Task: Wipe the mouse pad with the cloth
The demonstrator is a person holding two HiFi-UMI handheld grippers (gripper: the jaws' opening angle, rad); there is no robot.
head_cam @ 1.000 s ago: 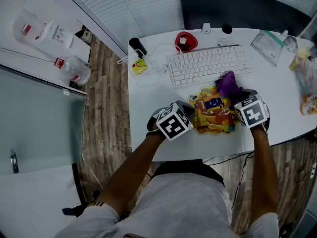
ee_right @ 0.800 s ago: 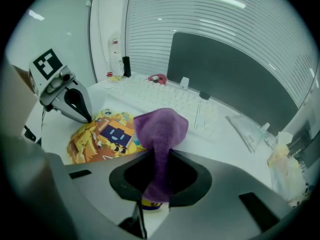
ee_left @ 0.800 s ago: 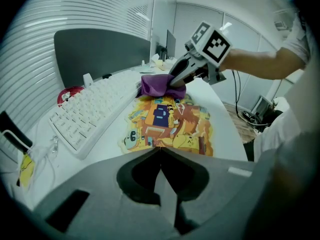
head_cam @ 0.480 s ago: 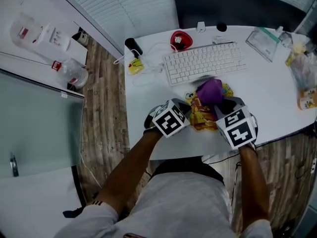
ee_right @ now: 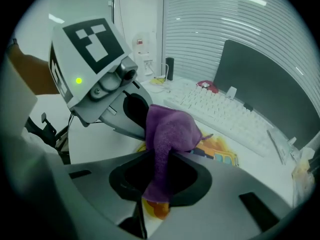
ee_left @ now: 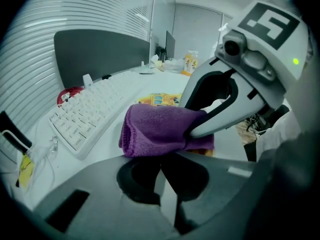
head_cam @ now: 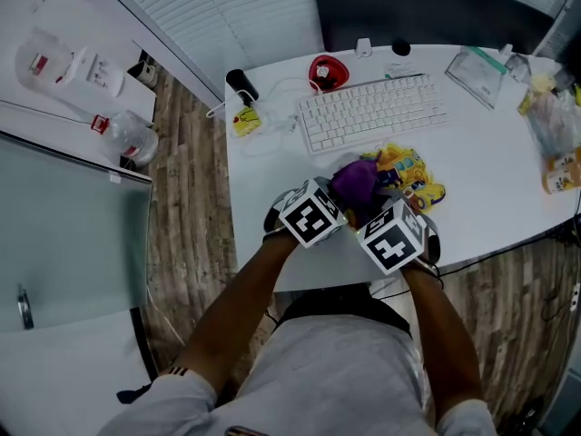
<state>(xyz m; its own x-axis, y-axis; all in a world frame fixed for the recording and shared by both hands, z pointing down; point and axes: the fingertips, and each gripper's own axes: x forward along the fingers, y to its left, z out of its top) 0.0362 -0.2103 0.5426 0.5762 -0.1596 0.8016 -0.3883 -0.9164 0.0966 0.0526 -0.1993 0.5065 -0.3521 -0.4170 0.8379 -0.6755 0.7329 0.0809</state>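
The mouse pad (head_cam: 410, 176), printed in yellow and orange, lies on the white desk in front of the keyboard. A purple cloth (head_cam: 354, 182) is bunched over the pad's left end. My right gripper (head_cam: 368, 203) is shut on the cloth (ee_right: 170, 129), which hangs through its jaws above the pad (ee_right: 220, 151). My left gripper (head_cam: 343, 205) sits right beside it at the pad's left edge, jaws together. From the left gripper view the cloth (ee_left: 160, 129) lies just beyond its tips. Whether the left jaws nip the pad is hidden.
A white keyboard (head_cam: 372, 112) lies just behind the pad, with a red mouse (head_cam: 329, 71) and a dark screen (head_cam: 427, 12) farther back. A clear pouch (head_cam: 481, 66) and snack bags (head_cam: 554, 125) crowd the right side. The desk's near edge (head_cam: 472, 257) is close.
The right gripper has dragged the cloth leftward and nearer across the pad, ending beside the left gripper. The left gripper has stayed where it was.
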